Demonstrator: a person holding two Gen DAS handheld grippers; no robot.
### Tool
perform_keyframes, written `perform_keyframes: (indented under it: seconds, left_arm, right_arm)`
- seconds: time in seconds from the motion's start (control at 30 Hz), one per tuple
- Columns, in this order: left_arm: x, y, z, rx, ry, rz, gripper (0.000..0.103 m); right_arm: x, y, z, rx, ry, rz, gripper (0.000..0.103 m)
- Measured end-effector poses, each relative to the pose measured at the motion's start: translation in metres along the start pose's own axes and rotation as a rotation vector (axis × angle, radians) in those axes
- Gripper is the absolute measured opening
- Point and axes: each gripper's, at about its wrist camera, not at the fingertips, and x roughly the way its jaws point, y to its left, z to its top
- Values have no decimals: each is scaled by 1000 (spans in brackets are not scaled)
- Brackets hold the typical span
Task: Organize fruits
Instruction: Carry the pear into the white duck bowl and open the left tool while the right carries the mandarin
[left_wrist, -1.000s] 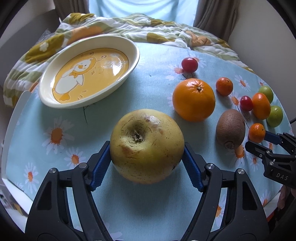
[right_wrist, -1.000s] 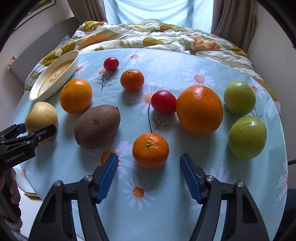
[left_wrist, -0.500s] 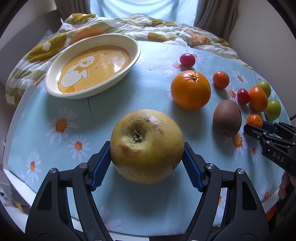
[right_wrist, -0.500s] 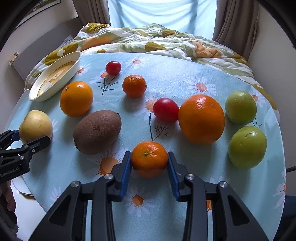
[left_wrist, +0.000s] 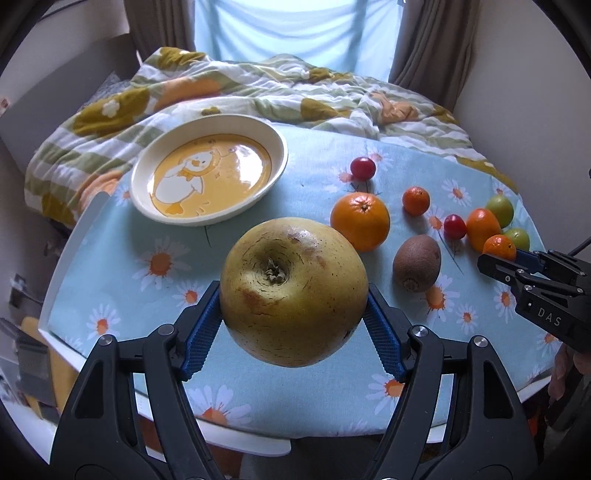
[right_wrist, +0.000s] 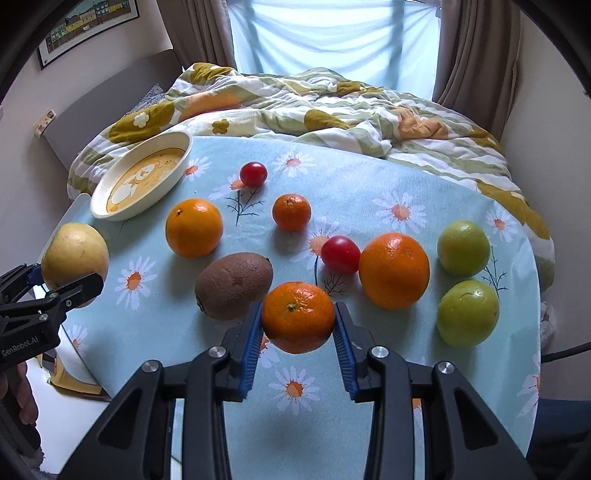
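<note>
Two fruits clamped, one in each gripper, above the daisy-print table

The yellow pear (left_wrist: 293, 291) sits squeezed between the blue pads of the left gripper (left_wrist: 293, 314), lifted off the cloth near the table's left edge, in front of the duck-print dish (left_wrist: 282, 147). The right gripper (right_wrist: 298, 332) is closed on a small mandarin (right_wrist: 298, 316), just beside the kiwi (right_wrist: 234, 290) and near a red cherry tomato (right_wrist: 340, 254) and large orange (right_wrist: 394, 270). Two green fruits (right_wrist: 467, 313) lie at the right; another orange (right_wrist: 194, 227), mandarin (right_wrist: 291, 212) and tomato (right_wrist: 253, 174) lie further back on the tablecloth (right_wrist: 369, 184)
</note>
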Motion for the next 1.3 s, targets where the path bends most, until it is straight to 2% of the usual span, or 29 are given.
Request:
perform_keyframes:
  seconds: [0.27,0.53,0.93,1.13,1.3]
  left_arm:
    - [-35,18,34,1,-82,-10,80]
    - [-29,55,83,44,-105,-42,80]
    - [44,115,150,152,-46,-105,80]
    - [91,131,170,216,2,-139,80]
    - [128,135,174,286,44,-166,80]
  right_arm:
    - [-27,20,26,-25,-47,17,34]
    - [-26,51,64,-8,-76,17,34]
    - [19,102,124,97,-70,-22,34]
    - [43,117,139,152,-53,-57,34]
    - [56,122,145,210,-35,-90,34]
